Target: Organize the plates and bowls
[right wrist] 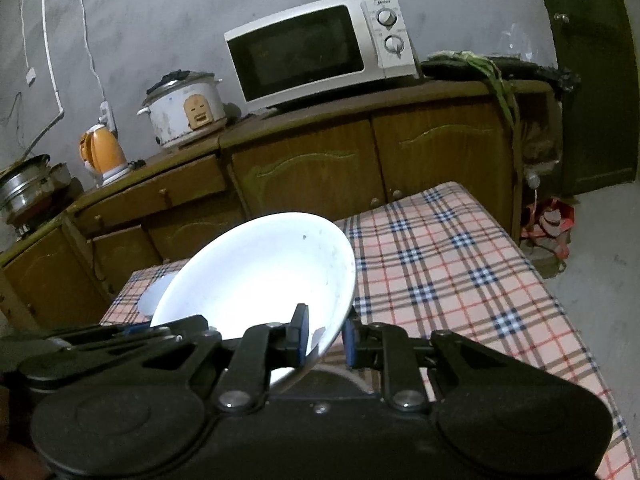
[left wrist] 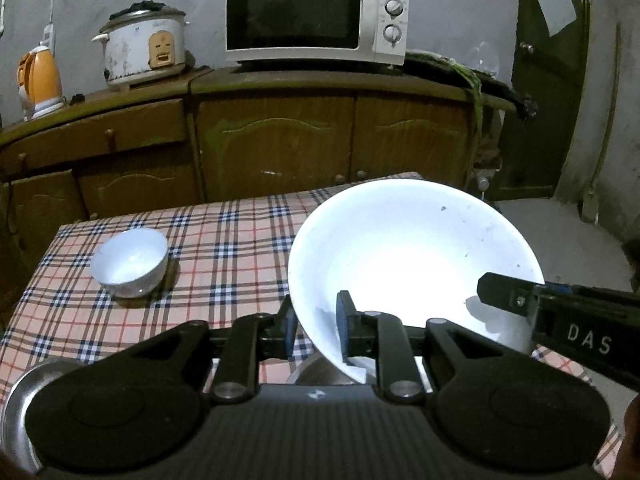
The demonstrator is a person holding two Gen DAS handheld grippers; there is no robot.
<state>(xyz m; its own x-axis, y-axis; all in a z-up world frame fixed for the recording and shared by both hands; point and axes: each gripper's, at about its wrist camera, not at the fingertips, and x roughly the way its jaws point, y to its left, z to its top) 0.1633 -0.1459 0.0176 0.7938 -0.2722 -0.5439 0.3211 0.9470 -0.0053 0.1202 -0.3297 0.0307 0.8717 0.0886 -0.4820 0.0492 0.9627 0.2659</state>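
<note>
one large white plate [left wrist: 412, 256] hangs tilted above the checked desk [left wrist: 224, 240], gripped at its rim from two sides. the left tongs [left wrist: 316, 332] are clamped on the near left edge of the plate, one blue-padded finger inside the dish and one behind it. the right tongs [right wrist: 326, 334] pinch the opposite edge the same way, one finger on each face of the rim; in the left wrist view their black body reaches in from the right.

one small white bowl [left wrist: 130, 262] stands upright on the desk, well apart to the left of the plate. two rounded metal pieces show under the left tongs, one at the lower left corner [left wrist: 16, 412] and one just below the plate edge [left wrist: 316, 372]; what they are cannot be told.

behind the desk runs one wooden cabinet [left wrist: 276, 144] carrying one microwave [left wrist: 316, 16], one rice cooker [left wrist: 144, 48] and one orange kettle [left wrist: 40, 80]. one dark door [left wrist: 560, 80] stands at the right.
</note>
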